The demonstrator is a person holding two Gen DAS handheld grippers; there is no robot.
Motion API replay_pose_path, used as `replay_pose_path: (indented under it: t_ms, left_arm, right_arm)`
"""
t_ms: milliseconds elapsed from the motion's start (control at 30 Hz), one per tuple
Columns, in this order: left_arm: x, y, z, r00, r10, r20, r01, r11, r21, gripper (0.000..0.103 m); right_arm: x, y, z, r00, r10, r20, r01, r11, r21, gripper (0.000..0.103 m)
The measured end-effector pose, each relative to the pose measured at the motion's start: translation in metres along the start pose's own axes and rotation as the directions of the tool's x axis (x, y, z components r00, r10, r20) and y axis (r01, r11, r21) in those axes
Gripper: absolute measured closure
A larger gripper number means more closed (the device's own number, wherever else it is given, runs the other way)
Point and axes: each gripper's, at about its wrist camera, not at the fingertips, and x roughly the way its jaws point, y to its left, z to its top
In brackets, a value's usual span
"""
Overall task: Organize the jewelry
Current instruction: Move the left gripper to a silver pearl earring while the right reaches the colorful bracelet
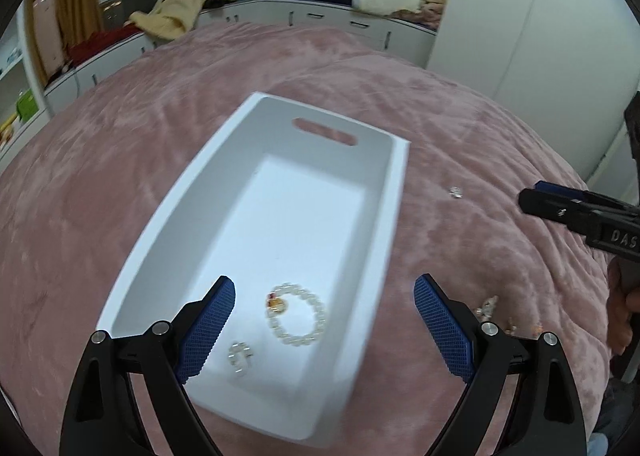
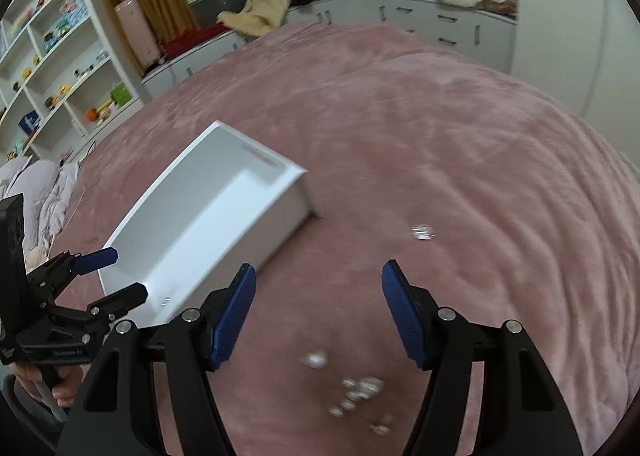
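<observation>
On the pink plush bedspread (image 1: 120, 176) sits a white rectangular bin (image 1: 168, 232) with a slot handle cut in its far end wall. Inside it, near the closer end, lies a bracelet of pale, pearly round beads (image 1: 298, 316) closed in a loop, with a small gold and red charm on one side; just beside it rests a smaller silvery piece (image 1: 239, 359), too blurred to identify. The left gripper (image 1: 324, 330) hovers over that end of the bin, its blue-padded fingers spread wide with nothing between them. The right gripper (image 2: 318, 320) hangs over the bedspread to the right of the bin, fingers likewise wide apart and empty. Below it on the cover lies a loose cluster of small silvery and golden jewelry pieces (image 2: 358, 390), blurred, and a single sparkling piece (image 2: 423, 232) rests farther off, well apart from the bin.
</observation>
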Motion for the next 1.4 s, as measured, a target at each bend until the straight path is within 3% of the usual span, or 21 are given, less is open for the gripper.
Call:
replay_pose_path:
  t_ms: [267,700,1000,1400]
  left_arm:
    - [-0.007,-0.051,0.0,0.998,-0.063,0.018,0.061,0.995,0.079,0.011]
    - [0.026,-0.109,-0.028,0.992,-0.117,-0.053,0.125,0.975,0.182,0.011]
    - [0.056,-0.126,-0.036,0.99,-0.111,-0.083,0.128,0.964,0.233,0.011]
    - [0.11,-0.146,-0.047,0.984,-0.12,-0.134,0.151,0.955,0.255,0.011]
  right_arm:
    - [-0.046,-0.043,-0.028,0.996,-0.087,0.026,0.086,0.996,0.011,0.038]
    - [-0.082,-0.082,-0.097,0.986,-0.168,0.015,0.167,0.985,0.045,0.038]
    - [-0.082,-0.098,-0.141,0.986,-0.168,-0.013,0.168,0.982,0.088,0.039]
    - [-0.029,-0.105,-0.192,0.987,-0.112,-0.114,0.124,0.987,0.103,0.039]
